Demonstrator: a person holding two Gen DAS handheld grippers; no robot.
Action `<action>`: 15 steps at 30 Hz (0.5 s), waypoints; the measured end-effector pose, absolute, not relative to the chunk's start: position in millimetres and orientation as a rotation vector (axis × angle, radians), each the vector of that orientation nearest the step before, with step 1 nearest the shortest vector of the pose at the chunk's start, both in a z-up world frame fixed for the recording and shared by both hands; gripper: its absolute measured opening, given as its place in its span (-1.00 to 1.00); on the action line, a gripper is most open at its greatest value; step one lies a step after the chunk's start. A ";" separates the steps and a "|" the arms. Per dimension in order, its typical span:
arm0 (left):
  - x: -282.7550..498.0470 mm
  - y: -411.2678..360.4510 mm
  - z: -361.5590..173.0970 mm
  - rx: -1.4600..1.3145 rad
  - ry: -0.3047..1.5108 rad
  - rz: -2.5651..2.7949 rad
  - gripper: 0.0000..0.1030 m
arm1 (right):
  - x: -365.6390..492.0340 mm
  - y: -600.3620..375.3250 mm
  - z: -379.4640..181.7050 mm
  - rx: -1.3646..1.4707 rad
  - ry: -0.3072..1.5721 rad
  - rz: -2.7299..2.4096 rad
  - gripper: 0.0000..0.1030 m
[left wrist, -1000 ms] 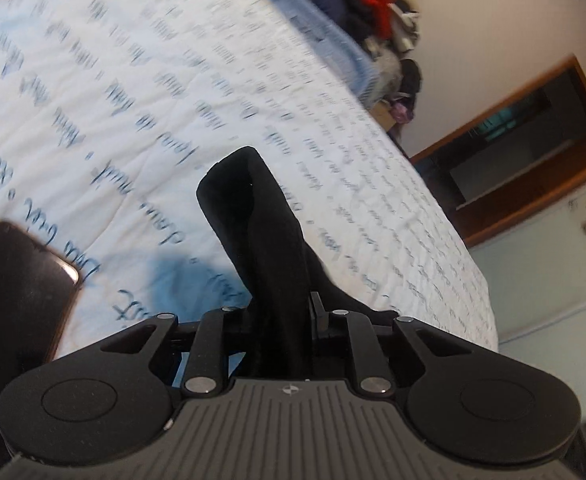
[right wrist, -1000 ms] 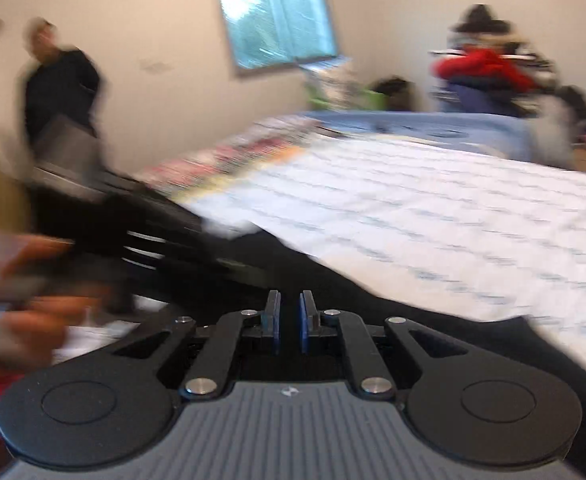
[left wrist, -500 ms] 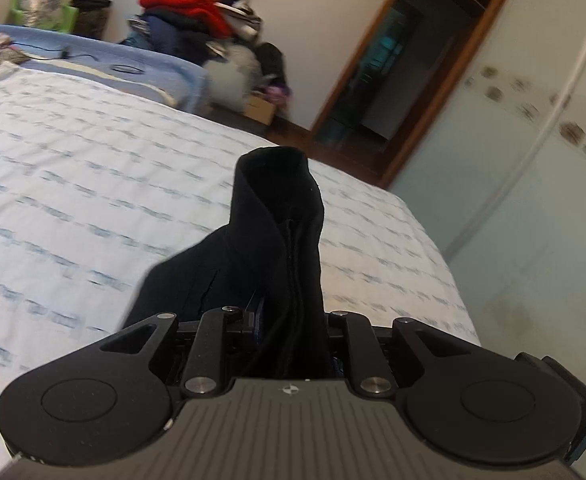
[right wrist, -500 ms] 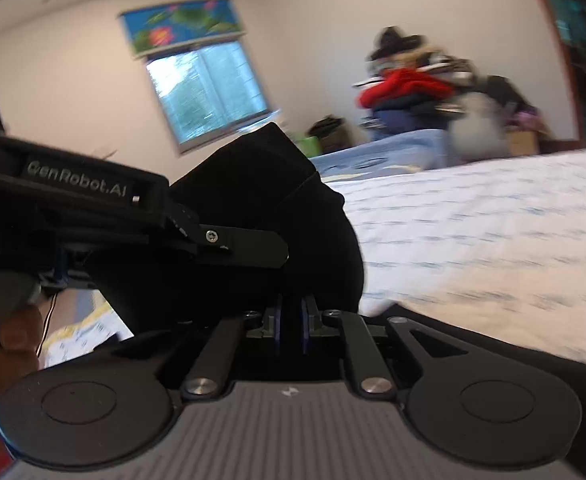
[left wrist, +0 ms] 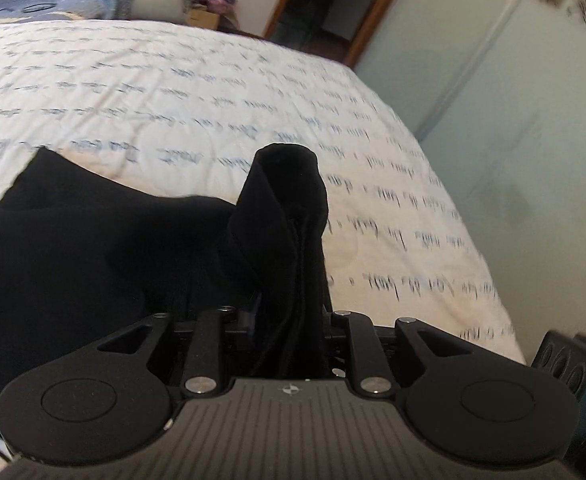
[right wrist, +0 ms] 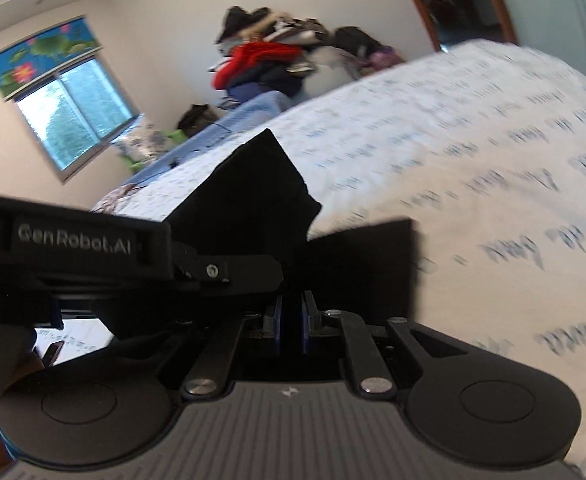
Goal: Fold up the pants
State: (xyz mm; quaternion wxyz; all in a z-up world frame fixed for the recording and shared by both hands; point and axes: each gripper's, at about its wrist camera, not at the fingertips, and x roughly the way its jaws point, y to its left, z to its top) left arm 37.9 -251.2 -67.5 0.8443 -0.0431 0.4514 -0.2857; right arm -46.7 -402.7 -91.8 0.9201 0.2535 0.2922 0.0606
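Left claw (left wrist: 289, 320): clamped on black pants (left wrist: 93, 248), bunched upright.
Right claw (right wrist: 291, 322): pinching pants over bed (right wrist: 473, 152).

A white script-printed quilt (left wrist: 213, 92) spread ahead of both grippers. Beyond it stood a clothes pile (right wrist: 277, 56), a window (right wrist: 77, 116) far left, a doorway (left wrist: 321, 4) ahead.

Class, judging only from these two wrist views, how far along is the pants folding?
Done: little that shows; the black pants hang bunched, not flat on the bed. In hand: the left gripper clamps a rolled wad of them, and the right gripper pinches an edge. Left: spreading, folding and laying them down.
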 end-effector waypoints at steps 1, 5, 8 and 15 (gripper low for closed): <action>37.7 -253.1 -71.4 -0.096 0.975 -0.622 -0.19 | -54.3 -409.6 -94.7 0.516 0.606 0.105 -0.80; 25.2 -242.6 -68.2 -0.127 1.014 -0.743 0.25 | -91.5 -434.6 -95.0 0.433 0.599 -0.005 -0.80; 19.9 -214.2 -54.4 -0.098 0.920 -0.664 0.40 | -110.2 -457.8 -86.0 0.353 0.571 -0.180 -0.80; 34.1 -151.4 -47.0 0.075 0.743 -0.303 0.63 | -85.7 -465.4 -78.2 0.497 0.513 0.042 -0.67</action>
